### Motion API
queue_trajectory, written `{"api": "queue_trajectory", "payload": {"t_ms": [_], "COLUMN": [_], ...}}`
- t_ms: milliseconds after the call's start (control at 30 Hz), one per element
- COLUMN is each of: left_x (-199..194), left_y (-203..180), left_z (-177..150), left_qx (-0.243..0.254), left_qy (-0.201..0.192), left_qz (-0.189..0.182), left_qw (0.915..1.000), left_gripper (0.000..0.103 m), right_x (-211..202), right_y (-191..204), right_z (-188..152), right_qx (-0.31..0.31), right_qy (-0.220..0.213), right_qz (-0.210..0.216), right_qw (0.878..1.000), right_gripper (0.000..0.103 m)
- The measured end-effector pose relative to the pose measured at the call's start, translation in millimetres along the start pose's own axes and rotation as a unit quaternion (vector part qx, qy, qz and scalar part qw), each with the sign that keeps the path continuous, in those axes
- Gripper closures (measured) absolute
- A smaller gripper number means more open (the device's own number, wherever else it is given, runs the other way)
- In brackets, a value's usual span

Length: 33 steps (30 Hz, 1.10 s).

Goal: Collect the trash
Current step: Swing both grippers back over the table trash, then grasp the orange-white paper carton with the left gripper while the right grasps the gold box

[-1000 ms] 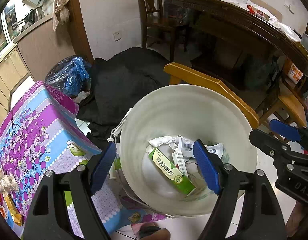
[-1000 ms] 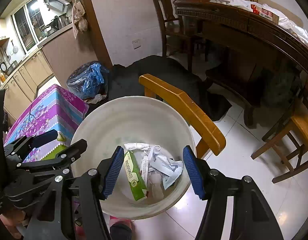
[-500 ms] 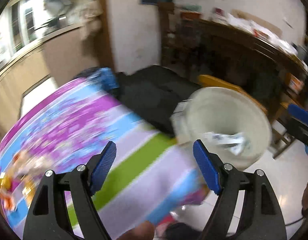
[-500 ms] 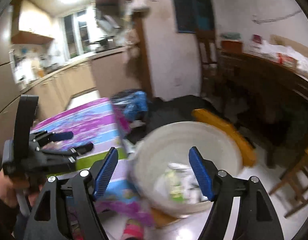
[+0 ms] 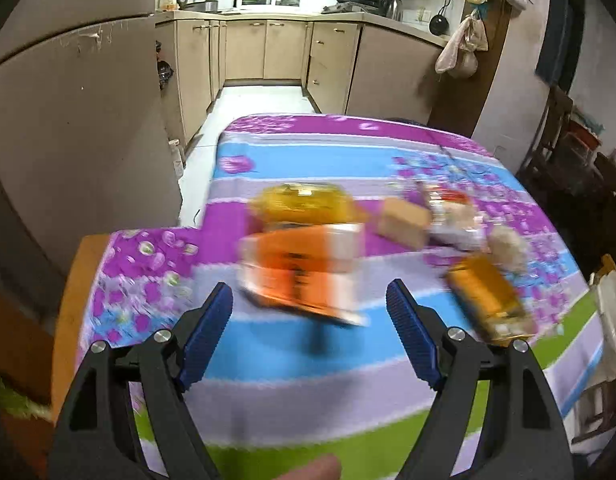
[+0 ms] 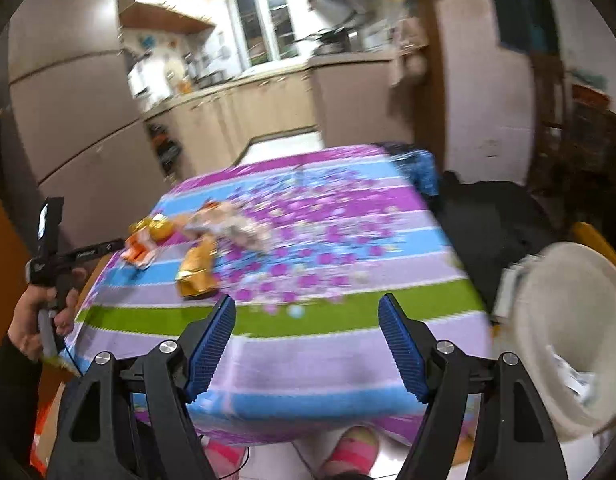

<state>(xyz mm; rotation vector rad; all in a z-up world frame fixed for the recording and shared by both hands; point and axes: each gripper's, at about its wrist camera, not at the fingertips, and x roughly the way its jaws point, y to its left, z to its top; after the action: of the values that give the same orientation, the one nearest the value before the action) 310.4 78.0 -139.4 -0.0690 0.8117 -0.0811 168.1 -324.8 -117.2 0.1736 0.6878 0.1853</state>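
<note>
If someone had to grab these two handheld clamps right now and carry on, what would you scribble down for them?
Left gripper: open, empty, over the orange-and-white snack packet.
Right gripper: its jaws have just been opening; empty, nothing between them.
On the purple, blue and green striped tablecloth: the orange packet, crumpled gold wrappers and blurred scraps.
Done: the white plastic bucket beside the table already holds some papers.
Left: pick up the table litter and drop it in.

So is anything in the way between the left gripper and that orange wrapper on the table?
Nothing visible. The left gripper hangs open and empty just short of the orange wrapper, with only bare tablecloth between them. Other wrappers lie behind and to the right, off that path.
</note>
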Motion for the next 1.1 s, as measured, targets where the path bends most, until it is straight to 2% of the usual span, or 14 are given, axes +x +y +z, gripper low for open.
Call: {"api": "queue_trajectory", "payload": {"t_ms": [100,233,367,433,467,500,600,633,700,800,867,1033,1100], "left_x": [19.1,45.5,64.2,60.8,57.8,50.2,20.7,16.7,10.0,3.0,8.9,52.9,58.2], "left_y": [33.8,59.6,49.9,32.0,23.9,14.0,0.0,0.0,-1.2,-6.7,-11.4,-22.7,-25.0], "left_z": [13.8,27.4,21.4,8.5,3.4,-4.2,-12.6,-11.7,-7.8,-3.3,3.2,11.6,9.9], "left_qx": [0.001,-0.020,0.000,0.037,0.052,0.074,0.116,0.115,0.113,0.134,0.136,0.135,0.140], "left_qy": [0.009,0.029,0.065,0.090,0.103,0.118,0.094,0.086,0.067,0.020,0.007,0.057,0.064], "left_qz": [-0.023,-0.059,-0.118,-0.183,-0.217,-0.268,-0.316,-0.315,-0.285,-0.210,-0.190,-0.185,-0.190], "left_qw": [0.9997,0.9976,0.9909,0.9783,0.9693,0.9533,0.9370,0.9381,0.9493,0.9683,0.9723,0.9717,0.9696], "left_gripper": [0.027,0.027,0.027,0.027,0.027,0.027,0.027,0.027,0.027,0.027,0.027,0.027,0.032], "right_x": [28.4,57.6,87.1,92.5,93.4,95.6,97.1,97.6,98.0,100.1,103.5,125.9,138.5], "right_y": [29.8,52.5,74.0,80.9,82.6,85.0,85.5,84.8,86.1,89.1,92.8,99.4,102.6], "right_z": [7.2,11.0,13.7,15.6,16.2,17.7,19.9,21.0,23.4,24.1,22.7,24.6,30.6], "right_qx": [-0.026,-0.022,-0.023,-0.027,-0.030,-0.032,-0.034,-0.034,-0.034,-0.037,-0.040,-0.040,-0.042], "right_qy": [0.025,0.053,0.075,0.078,0.078,0.079,0.078,0.077,0.075,0.076,0.080,0.099,0.109], "right_qz": [0.024,0.068,0.085,0.088,0.088,0.087,0.085,0.085,0.086,0.089,0.093,0.097,0.097], "right_qw": [0.999,0.996,0.993,0.993,0.993,0.993,0.993,0.993,0.993,0.992,0.992,0.989,0.988], "right_gripper": [0.029,0.029,0.029,0.029,0.029,0.029,0.029,0.029,0.029,0.029,0.029,0.029,0.029]}}
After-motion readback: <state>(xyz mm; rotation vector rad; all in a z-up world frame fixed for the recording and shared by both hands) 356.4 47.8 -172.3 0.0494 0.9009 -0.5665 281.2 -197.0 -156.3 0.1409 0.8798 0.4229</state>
